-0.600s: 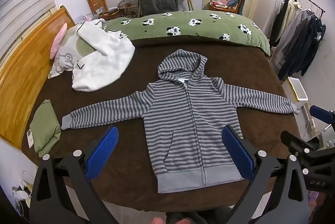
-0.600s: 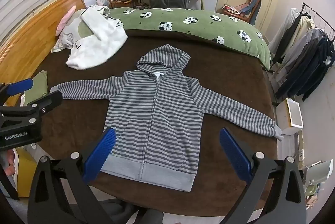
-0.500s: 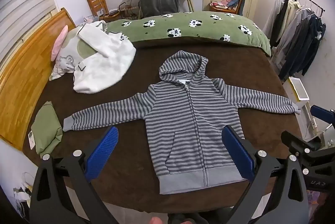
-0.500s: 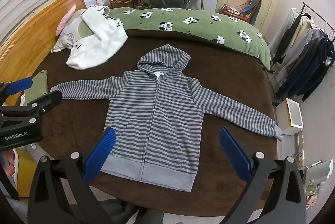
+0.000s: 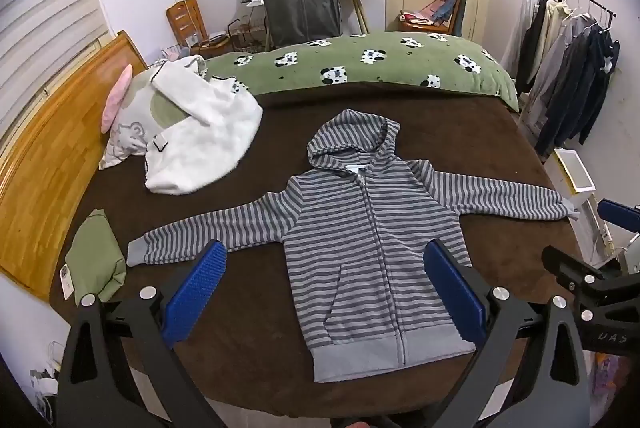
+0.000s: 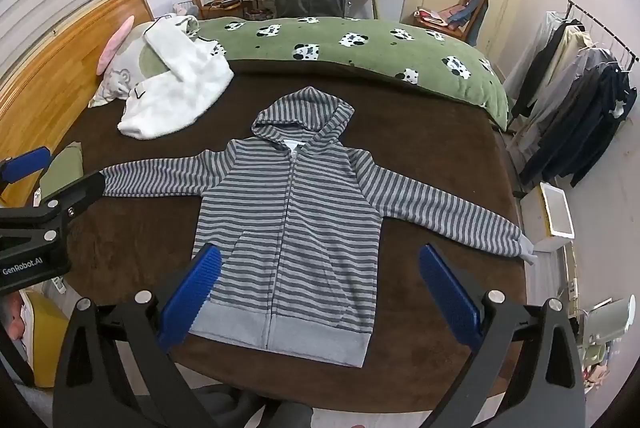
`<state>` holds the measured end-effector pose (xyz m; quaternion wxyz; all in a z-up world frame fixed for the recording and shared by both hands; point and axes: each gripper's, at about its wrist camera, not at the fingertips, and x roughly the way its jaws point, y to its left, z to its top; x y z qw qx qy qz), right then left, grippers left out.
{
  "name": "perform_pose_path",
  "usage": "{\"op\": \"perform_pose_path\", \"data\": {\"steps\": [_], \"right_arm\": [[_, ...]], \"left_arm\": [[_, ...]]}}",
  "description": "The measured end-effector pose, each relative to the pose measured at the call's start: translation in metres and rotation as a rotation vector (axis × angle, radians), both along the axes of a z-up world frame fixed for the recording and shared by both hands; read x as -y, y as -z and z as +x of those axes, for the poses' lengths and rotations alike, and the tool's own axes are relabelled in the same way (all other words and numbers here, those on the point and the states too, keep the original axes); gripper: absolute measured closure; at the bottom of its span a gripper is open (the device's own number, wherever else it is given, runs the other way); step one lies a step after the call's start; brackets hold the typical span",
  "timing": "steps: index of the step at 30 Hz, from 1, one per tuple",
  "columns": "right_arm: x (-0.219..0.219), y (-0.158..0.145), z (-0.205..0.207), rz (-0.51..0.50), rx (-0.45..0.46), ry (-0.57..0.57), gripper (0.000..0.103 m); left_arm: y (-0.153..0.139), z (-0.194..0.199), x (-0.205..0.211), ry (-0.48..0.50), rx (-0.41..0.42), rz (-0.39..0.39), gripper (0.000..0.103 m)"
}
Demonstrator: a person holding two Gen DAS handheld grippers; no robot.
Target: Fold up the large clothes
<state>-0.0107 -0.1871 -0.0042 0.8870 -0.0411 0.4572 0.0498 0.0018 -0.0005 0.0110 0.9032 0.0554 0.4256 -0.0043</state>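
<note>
A grey striped zip hoodie (image 5: 372, 228) lies flat and face up on the brown bed cover, hood toward the far side, both sleeves spread out; it also shows in the right wrist view (image 6: 292, 220). My left gripper (image 5: 324, 292) is open and empty, held above the near edge of the bed over the hoodie's lower left side. My right gripper (image 6: 320, 292) is open and empty, held above the hoodie's hem. Each gripper shows at the edge of the other's view.
A white fleece garment (image 5: 200, 140) and a pillow (image 5: 128, 124) lie at the far left. A folded green item (image 5: 94, 264) sits near the wooden headboard (image 5: 52, 132). A green panda blanket (image 5: 360, 64) lies across the far side. A clothes rack (image 5: 568, 68) stands on the right.
Both grippers have barely shifted; the left view has drifted slightly, so the hoodie sits a little lower and to the right. Nothing was taken hold of.
</note>
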Motion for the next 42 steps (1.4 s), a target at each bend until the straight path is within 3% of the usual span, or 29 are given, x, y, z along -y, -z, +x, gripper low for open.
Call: {"op": "perform_pose_path", "data": {"steps": [42], "right_arm": [[-0.003, -0.001, 0.003, -0.001, 0.003, -0.001, 0.006]], "left_arm": [[0.011, 0.004, -0.002, 0.019, -0.031, -0.023, 0.006]]}}
